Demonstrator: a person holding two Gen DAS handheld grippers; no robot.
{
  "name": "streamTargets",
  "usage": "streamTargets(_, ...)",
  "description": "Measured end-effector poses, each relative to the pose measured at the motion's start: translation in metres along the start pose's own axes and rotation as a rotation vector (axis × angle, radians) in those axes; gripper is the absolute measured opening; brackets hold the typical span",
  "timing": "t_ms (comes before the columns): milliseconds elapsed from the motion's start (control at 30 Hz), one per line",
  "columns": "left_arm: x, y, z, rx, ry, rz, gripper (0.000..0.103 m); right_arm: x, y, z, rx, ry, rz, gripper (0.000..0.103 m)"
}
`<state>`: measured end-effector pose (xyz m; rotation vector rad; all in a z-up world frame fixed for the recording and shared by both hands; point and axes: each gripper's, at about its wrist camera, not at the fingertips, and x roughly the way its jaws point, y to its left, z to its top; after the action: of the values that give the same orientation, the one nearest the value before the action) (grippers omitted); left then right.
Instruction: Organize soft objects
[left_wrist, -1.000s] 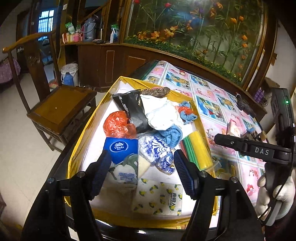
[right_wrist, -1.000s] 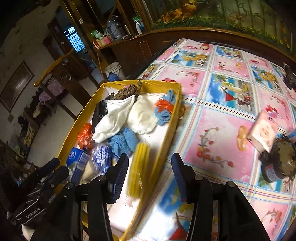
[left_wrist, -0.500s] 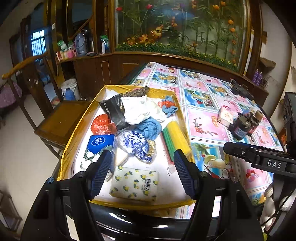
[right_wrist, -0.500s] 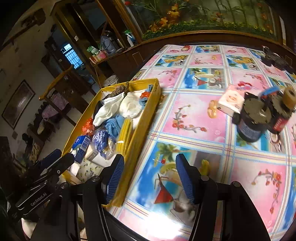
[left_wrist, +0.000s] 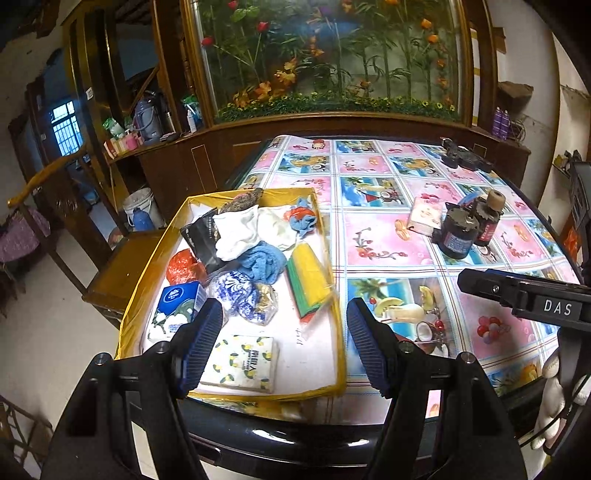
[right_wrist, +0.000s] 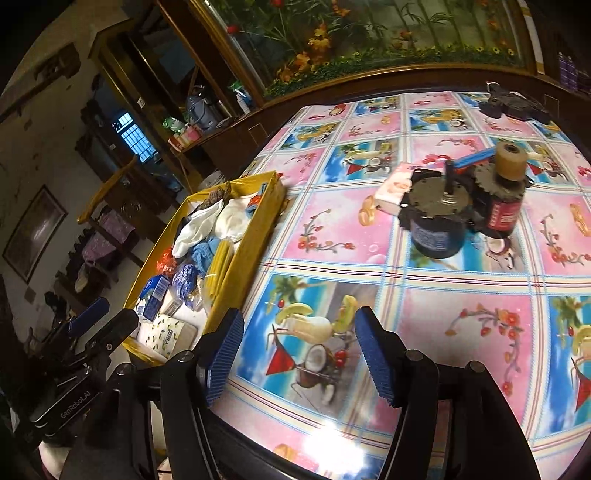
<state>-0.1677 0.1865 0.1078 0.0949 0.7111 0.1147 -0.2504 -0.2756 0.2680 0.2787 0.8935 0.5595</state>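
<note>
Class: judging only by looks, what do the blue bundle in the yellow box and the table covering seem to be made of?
Blue bundle: probably terry cloth, matte; it looks fuzzy and crumpled.
Table covering: likely vinyl or oilcloth, glossy; printed pictures show a bright glare at the near edge.

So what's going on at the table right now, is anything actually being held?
Nothing is held. The left gripper hangs open above the near end of the yellow box, and the right gripper is open over bare tablecloth beside it. The soft items sit in the box: white cloth, blue towel, lemon-print tissue pack, blue tissue pack. A pink pack lies outside on the table next to two dark jars.
</note>
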Motion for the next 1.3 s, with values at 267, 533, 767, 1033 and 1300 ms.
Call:
streamTargets(267,-0.003,-0.027,0.002,0.058,0.003,0.015,0.069,-0.019,-0.038,-0.006,0.062,-0.016,0.009,0.064)
streamTargets(533,-0.005,-0.054,0.006,0.114,-0.008,0.035,0.069,-0.03,-0.077,-0.007,0.126,-0.034,0.015,0.064)
streamTargets(767,0.0,-0.07,0.009,0.148,0.002,0.031,0.069,-0.042,-0.114,-0.006,0.18,-0.06,0.006,0.064)
streamTargets(1033,0.02,-0.076,0.013,0.109,0.082,-0.115,0.069,-0.059,-0.159,0.003,0.235,-0.08,-0.044,0.065)
streamTargets(1300,0.049,-0.075,0.026,0.031,0.123,-0.225,0.069,-0.076,-0.184,0.05,0.219,-0.092,-0.135,0.065)
